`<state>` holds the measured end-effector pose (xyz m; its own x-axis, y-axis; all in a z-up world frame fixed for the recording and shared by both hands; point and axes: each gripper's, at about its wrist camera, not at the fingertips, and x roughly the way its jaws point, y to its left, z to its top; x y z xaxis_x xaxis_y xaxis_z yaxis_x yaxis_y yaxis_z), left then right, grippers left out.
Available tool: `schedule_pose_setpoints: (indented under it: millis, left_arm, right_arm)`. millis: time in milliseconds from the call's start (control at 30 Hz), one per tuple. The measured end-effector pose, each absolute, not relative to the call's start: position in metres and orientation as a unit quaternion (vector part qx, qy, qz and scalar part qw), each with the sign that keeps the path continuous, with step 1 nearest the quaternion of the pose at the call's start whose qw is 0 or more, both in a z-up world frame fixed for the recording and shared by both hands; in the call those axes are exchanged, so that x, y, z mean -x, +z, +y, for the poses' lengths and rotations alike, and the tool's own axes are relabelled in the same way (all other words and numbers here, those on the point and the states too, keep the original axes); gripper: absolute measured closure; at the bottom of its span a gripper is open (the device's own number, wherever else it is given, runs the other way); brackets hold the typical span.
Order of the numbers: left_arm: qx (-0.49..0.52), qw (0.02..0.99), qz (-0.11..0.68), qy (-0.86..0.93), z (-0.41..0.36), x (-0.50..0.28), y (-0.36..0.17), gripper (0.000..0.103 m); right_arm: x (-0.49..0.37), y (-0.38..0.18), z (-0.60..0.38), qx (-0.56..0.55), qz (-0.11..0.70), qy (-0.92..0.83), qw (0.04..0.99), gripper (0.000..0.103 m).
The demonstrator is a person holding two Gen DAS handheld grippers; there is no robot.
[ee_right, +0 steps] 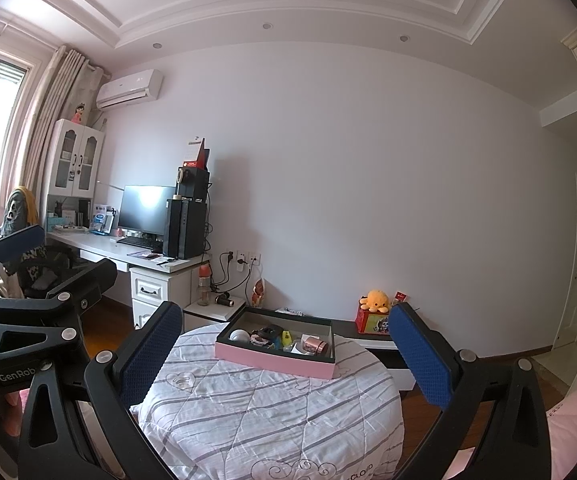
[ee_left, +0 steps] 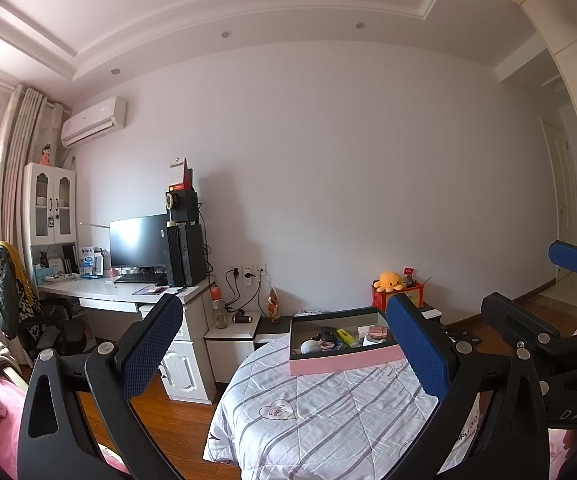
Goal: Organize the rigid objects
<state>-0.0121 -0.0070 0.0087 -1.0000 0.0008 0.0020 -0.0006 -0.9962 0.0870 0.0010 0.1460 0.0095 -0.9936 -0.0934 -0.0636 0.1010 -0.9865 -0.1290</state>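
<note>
Ahead of me a white desk (ee_right: 100, 246) carries a dark monitor (ee_right: 146, 210), a keyboard (ee_right: 138, 243) and a black computer tower (ee_right: 186, 229). An air conditioner (ee_right: 130, 89) hangs high on the wall beside beige curtains (ee_right: 48, 120). An orange plush octopus (ee_right: 375, 300) sits on a red box (ee_right: 372, 323). A glass-door cabinet (ee_left: 50, 204) stands above the desk's far end.

One pink box (ee_right: 274, 360) (several small items inside), one monitor (ee_right: 146, 210), one plush octopus (ee_right: 375, 300).
</note>
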Motion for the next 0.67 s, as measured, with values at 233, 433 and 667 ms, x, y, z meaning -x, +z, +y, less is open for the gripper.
schedule_pose_setpoints:
  millis: [233, 433, 667]
  left_arm:
    - [0.001, 0.001, 0.044, 0.999, -0.0076, 0.0116, 0.0093, 0.0]
    - [0.001, 0.001, 0.044, 0.999, -0.0075, 0.0117, 0.0094, 0.0]
    - [0.002, 0.001, 0.043, 0.999, -0.0092, 0.0106, 0.0097, 0.0]
  right_arm:
    - [-0.0001, 0.0107, 0.1476, -0.029, 0.067, -0.996, 0.048, 0.0]
    - [0.0028, 0.0115, 0.1489, -0.03, 0.067, -0.996, 0.048, 0.0]
    - [0.0039, 0.0122, 0.1497, -0.031, 0.067, -0.996, 0.049, 0.0]
